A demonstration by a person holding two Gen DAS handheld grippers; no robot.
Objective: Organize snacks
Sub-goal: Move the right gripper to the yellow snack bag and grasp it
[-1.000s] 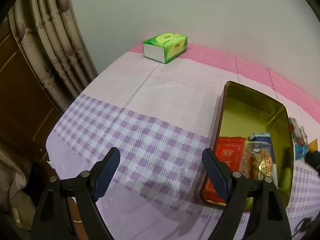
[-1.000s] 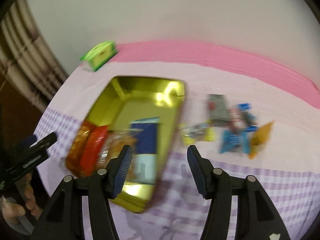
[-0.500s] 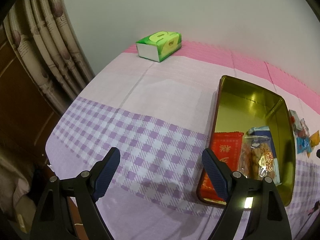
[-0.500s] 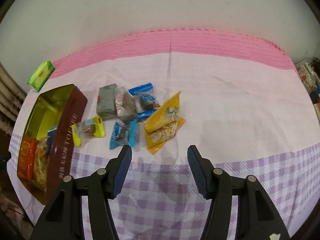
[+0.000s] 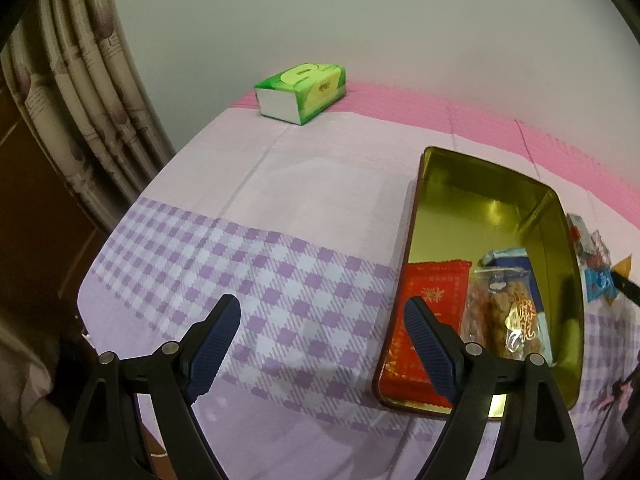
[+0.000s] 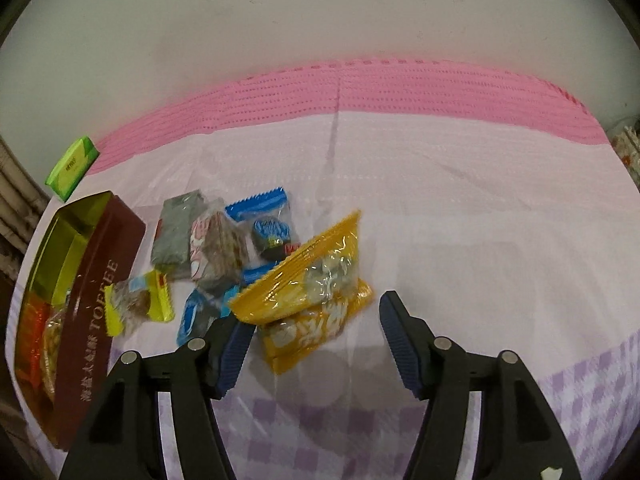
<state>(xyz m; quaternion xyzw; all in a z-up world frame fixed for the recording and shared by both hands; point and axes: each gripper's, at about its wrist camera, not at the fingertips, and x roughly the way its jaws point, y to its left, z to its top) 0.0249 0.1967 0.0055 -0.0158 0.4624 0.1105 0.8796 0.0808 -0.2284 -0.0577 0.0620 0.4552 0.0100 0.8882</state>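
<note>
Snacks lie in a loose heap on the pink and lilac tablecloth [image 6: 440, 200], just beside the long maroon wall of the toffee tin [image 6: 100, 280]. In the right wrist view the heap sits at about 10 o'clock from the right gripper [image 6: 316, 328]. Nearest the tongs are two yellow packets [image 6: 312, 292], one stacked on the other, their long axes running from 7 o'clock to 1 o'clock, the upper one's crimped end pointing toward 1 o'clock. The right jaws are opening, at a middling width, and the lower ends of the yellow packets lie between the fingertips with neither pad pressing on them. Left of those are a blue wrapper [image 6: 260, 204], a grey packet [image 6: 176, 236], a clear bag of brown pieces [image 6: 218, 248] and a small yellow-ended sweet [image 6: 136, 300] that touches the tin wall.

The tin's long axis runs from 6 to 12 o'clock in the left wrist view, its far half bare gold. A red packet [image 5: 428, 308] and a clear bag of fried bits [image 5: 504, 308] lie lengthwise at its near end. The left gripper [image 5: 320, 332] hangs wide open over checked cloth, holding nothing, its right finger in front of the tin's near left corner. A green tissue box [image 5: 304, 92] stands at 12 o'clock near the wall
</note>
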